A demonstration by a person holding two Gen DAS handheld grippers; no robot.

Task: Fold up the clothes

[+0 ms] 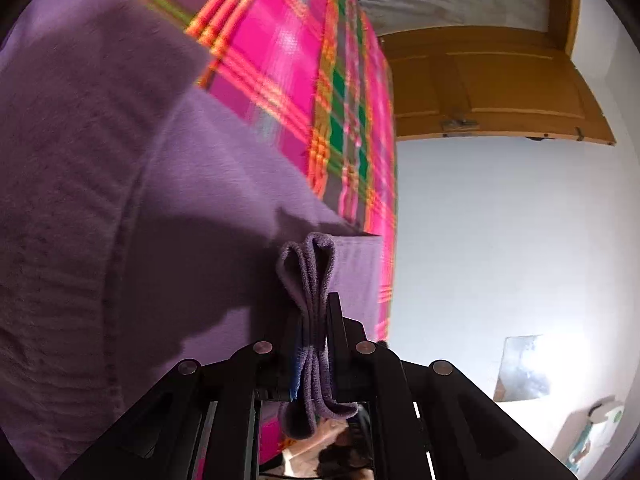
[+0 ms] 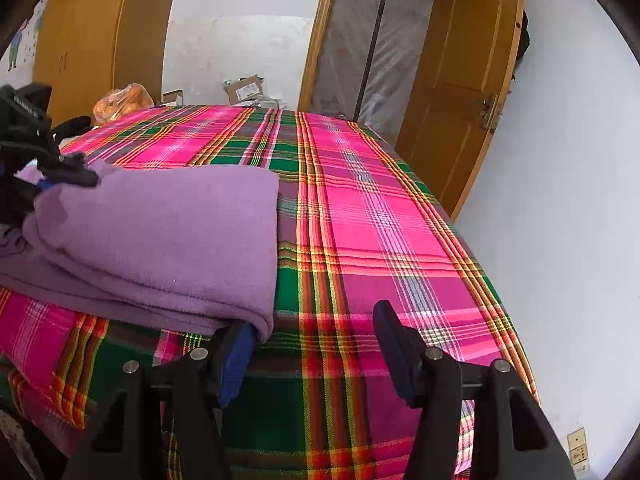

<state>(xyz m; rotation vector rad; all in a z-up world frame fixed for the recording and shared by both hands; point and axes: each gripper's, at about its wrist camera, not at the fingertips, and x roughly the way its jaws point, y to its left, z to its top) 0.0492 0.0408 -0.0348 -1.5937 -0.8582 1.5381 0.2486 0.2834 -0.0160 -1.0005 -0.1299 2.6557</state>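
A purple knit garment [image 2: 160,232] lies folded in layers on the pink plaid bedspread [image 2: 360,220]. In the left wrist view my left gripper [image 1: 316,312] is shut on a bunched edge of that purple garment [image 1: 120,200], with doubled folds of cloth sticking out past the tips. The right wrist view shows my left gripper [image 2: 60,168] at the garment's far left corner. My right gripper [image 2: 312,320] stands open just above the bedspread. Its blue-padded left finger [image 2: 236,344] touches the garment's near right corner, and nothing is between the fingers.
An open wooden door [image 2: 472,92] and a plastic-covered doorway [image 2: 360,40] stand behind the bed. Cardboard boxes [image 2: 248,90] and an orange bag [image 2: 122,102] sit past the far edge. A white wall [image 2: 560,240] runs close along the bed's right side.
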